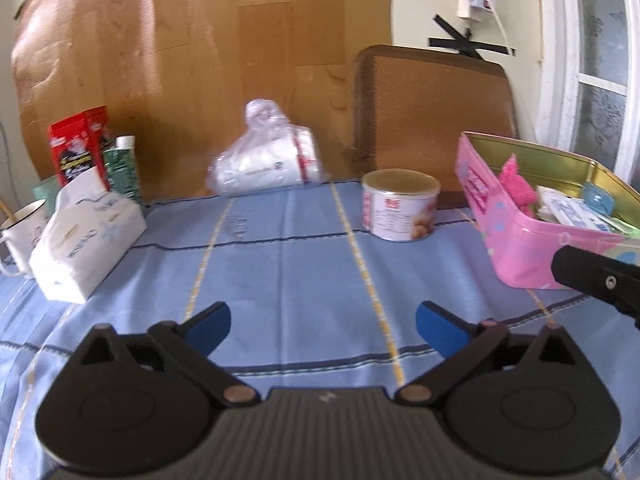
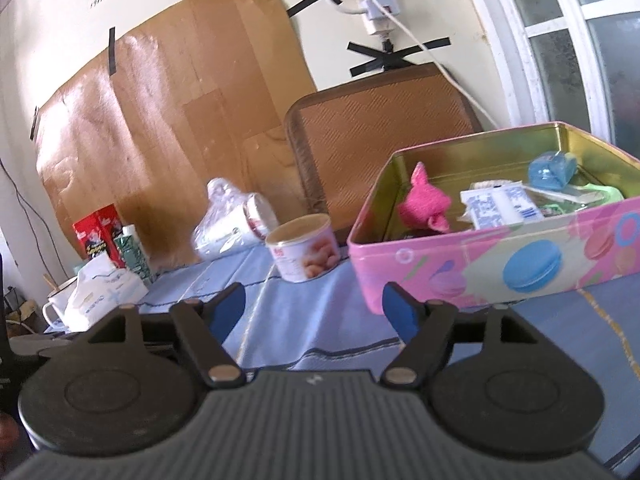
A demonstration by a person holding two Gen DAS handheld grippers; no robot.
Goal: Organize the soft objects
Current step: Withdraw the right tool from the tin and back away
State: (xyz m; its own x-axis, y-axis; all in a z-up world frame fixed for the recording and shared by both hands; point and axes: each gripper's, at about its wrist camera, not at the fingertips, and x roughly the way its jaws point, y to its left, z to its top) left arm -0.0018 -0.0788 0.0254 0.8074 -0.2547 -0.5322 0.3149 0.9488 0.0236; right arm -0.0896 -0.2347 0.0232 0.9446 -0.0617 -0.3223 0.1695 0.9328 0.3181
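A pink tin box [image 1: 520,248] stands open at the right of the blue tablecloth [image 1: 288,264]; it also shows in the right wrist view [image 2: 480,264]. Inside lie a pink fuzzy soft item [image 2: 426,204], white-blue packets [image 2: 500,204] and a blue clip-like thing [image 2: 552,170]. The pink item shows in the left view too [image 1: 516,186]. My left gripper [image 1: 323,326] is open and empty over the cloth. My right gripper [image 2: 314,312] is open and empty, just left of the box front. Part of the right gripper [image 1: 600,280] shows at the left view's right edge.
A soft tissue pack [image 1: 84,236] lies at the left beside a white mug [image 1: 20,236]. A plastic bag with white cups [image 1: 268,160] lies at the back. A round can [image 1: 400,204] stands mid-right. Red and green cartons [image 1: 96,152] stand back left. A brown chair back [image 1: 432,120] rises behind.
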